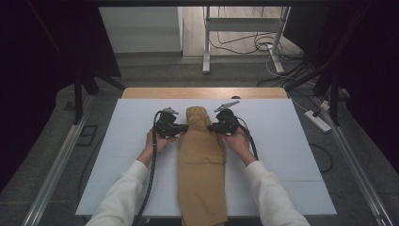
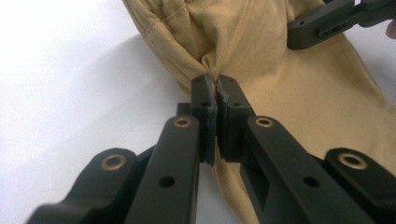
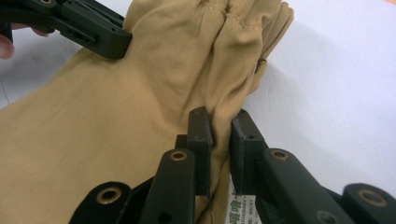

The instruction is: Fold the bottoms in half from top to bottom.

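Note:
A tan garment [image 1: 202, 160] lies folded lengthwise down the middle of the white board [image 1: 282, 141], its near end hanging over the front edge. My left gripper [image 1: 184, 127] is at its left edge near the far end, jaws shut, with a pinch of the tan cloth [image 2: 280, 79] at their tips [image 2: 215, 84]. Opposite it, my right gripper [image 1: 212, 126] holds the right edge: a fold of the cloth [image 3: 116, 126] runs between its nearly closed jaws [image 3: 222, 119]. A white label [image 3: 240, 207] shows below them. Each gripper view also shows the other gripper across the garment.
The white board rests on a wooden table [image 1: 202, 92]. A power strip [image 1: 317, 120] and cables lie on the floor at the right. White desk legs [image 1: 207, 47] stand beyond the table. Metal rails run along both sides.

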Demonstrator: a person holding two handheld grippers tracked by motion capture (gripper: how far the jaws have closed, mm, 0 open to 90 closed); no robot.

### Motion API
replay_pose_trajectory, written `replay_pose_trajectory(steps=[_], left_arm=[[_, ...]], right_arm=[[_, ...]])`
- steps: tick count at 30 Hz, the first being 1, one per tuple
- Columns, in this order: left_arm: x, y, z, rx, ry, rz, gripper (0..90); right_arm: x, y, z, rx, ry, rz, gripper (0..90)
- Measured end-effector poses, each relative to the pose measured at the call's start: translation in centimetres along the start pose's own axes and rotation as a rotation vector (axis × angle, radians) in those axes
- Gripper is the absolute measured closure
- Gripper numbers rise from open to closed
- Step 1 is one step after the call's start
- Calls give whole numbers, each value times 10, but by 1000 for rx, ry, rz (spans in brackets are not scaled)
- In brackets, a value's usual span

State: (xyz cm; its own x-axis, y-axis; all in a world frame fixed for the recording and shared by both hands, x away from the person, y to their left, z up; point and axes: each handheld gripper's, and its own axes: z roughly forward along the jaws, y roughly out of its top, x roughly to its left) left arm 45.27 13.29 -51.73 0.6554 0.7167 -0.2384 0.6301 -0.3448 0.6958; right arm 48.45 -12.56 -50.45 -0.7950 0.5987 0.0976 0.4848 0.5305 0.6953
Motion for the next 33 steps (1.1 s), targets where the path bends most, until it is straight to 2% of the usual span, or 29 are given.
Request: replay_pose_trajectory(steps=[13, 19, 28, 33], left_arm=[[-7, 7, -15, -51, 11, 27, 863], [-9, 17, -18, -71, 16, 34, 863], [-13, 30, -21, -92, 33, 59, 862], [-12, 42, -27, -115, 47, 65, 862]], right_arm=[[1, 6, -12, -58, 0, -20, 810], [2, 12, -20, -79, -30, -47, 810], [-3, 16, -31, -114, -54, -33, 809], [-4, 26, -34, -128, -82, -48, 809]])
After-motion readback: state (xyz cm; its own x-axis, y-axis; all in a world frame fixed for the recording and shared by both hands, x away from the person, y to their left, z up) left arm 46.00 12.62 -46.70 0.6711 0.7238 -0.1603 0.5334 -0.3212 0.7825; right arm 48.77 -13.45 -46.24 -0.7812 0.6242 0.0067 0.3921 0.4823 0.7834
